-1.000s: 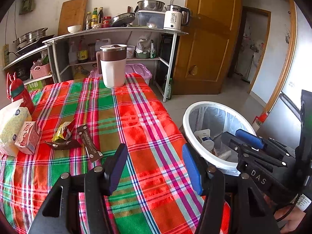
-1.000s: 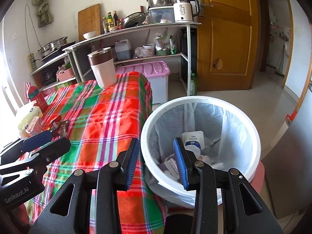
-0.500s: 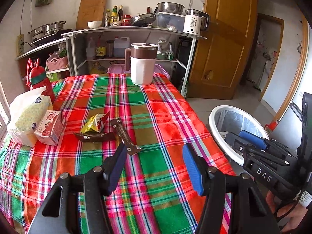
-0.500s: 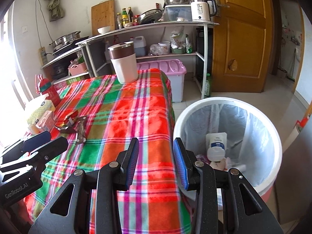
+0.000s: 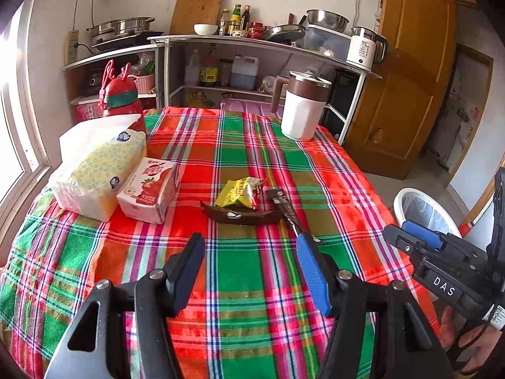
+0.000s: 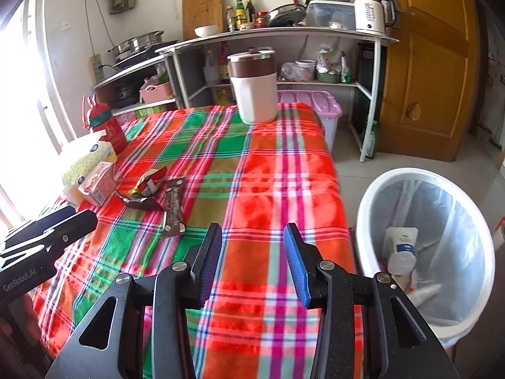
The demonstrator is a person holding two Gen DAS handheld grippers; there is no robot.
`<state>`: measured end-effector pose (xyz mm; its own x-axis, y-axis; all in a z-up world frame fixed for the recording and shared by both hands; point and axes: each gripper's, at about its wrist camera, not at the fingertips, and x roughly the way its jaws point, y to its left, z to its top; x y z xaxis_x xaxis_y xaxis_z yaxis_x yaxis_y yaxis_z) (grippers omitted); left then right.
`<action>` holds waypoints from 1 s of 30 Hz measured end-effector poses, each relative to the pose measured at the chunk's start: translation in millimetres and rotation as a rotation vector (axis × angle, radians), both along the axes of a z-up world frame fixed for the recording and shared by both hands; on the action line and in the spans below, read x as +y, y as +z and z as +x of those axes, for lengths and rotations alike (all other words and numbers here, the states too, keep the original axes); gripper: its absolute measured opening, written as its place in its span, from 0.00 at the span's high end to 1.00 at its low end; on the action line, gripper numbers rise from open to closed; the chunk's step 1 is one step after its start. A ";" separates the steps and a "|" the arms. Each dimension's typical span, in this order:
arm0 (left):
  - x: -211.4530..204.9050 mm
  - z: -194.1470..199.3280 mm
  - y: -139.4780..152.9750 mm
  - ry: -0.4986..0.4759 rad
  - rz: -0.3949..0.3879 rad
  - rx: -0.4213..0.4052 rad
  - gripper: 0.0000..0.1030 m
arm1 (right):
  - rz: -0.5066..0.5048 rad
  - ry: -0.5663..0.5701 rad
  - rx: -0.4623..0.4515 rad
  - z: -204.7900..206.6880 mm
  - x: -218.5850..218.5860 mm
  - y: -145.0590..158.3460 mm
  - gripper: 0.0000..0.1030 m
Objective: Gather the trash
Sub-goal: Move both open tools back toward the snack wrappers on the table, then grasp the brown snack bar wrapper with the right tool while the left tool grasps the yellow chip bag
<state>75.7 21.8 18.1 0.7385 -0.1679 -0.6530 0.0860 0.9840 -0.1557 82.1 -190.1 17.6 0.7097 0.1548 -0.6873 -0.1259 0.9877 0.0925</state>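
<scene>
Three pieces of trash lie mid-table on the plaid cloth: a crumpled yellow wrapper (image 5: 241, 192) (image 6: 148, 183), a dark brown wrapper (image 5: 243, 216) (image 6: 140, 202) just in front of it, and a long brown wrapper strip (image 5: 285, 208) (image 6: 174, 208). My left gripper (image 5: 250, 240) hovers open a short way in front of them, empty. My right gripper (image 6: 252, 227) is over the table's right part, its jaws opening with nothing between them. The white lined trash bin (image 6: 419, 173) (image 5: 410, 191) stands on the floor to the right, with several discarded items inside.
A red juice carton (image 5: 148, 189) and a tissue pack (image 5: 94, 170) sit left of the wrappers. A red bottle (image 5: 121, 98) stands behind them. A brown-and-white jug (image 5: 301, 110) is at the table's far end. Shelves and a wooden door lie beyond.
Both grippers have swung left, away from the bin and over the table. The wrappers now lie straight ahead of the left gripper. The right jaws stand slightly wider.
</scene>
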 end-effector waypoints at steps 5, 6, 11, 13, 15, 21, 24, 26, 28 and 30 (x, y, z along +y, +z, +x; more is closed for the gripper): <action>17.0 4.0 -3.9 0.026 -0.001 0.008 0.39 | 0.004 0.051 0.038 18.6 21.4 -9.3 0.59; 19.2 4.9 -4.6 0.029 0.000 0.011 0.39 | 0.002 0.060 0.047 22.5 26.1 -11.2 0.59; 28.9 9.7 -8.5 0.043 -0.001 0.022 0.39 | 0.015 0.132 0.077 41.2 47.2 -16.8 0.59; 32.0 11.7 -9.4 0.045 -0.005 0.023 0.39 | 0.031 0.171 0.104 48.6 53.8 -20.5 0.59; 34.3 13.9 -10.2 0.046 -0.007 0.026 0.39 | 0.024 0.187 0.131 58.3 62.3 -26.9 0.59; 41.6 19.2 -12.8 0.048 -0.012 0.036 0.39 | -0.011 0.208 0.162 73.2 80.2 -39.0 0.59; 44.3 22.8 -13.2 0.049 -0.011 0.040 0.39 | -0.047 0.207 0.163 80.3 87.7 -43.4 0.59; 44.7 25.5 -13.5 0.048 -0.009 0.043 0.38 | -0.065 0.204 0.155 82.9 90.0 -43.4 0.59; 44.4 28.5 -13.1 0.043 -0.010 0.044 0.38 | -0.081 0.195 0.148 83.9 88.8 -44.0 0.59; 43.2 31.8 -12.3 0.033 -0.013 0.043 0.38 | -0.077 0.180 0.144 84.8 85.7 -44.2 0.61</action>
<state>107.5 65.1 5.8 0.7151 -0.1523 -0.6822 0.0464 0.9842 -0.1711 166.9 -104.4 -26.5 0.5694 0.2131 -0.7940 -0.2910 0.9555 0.0478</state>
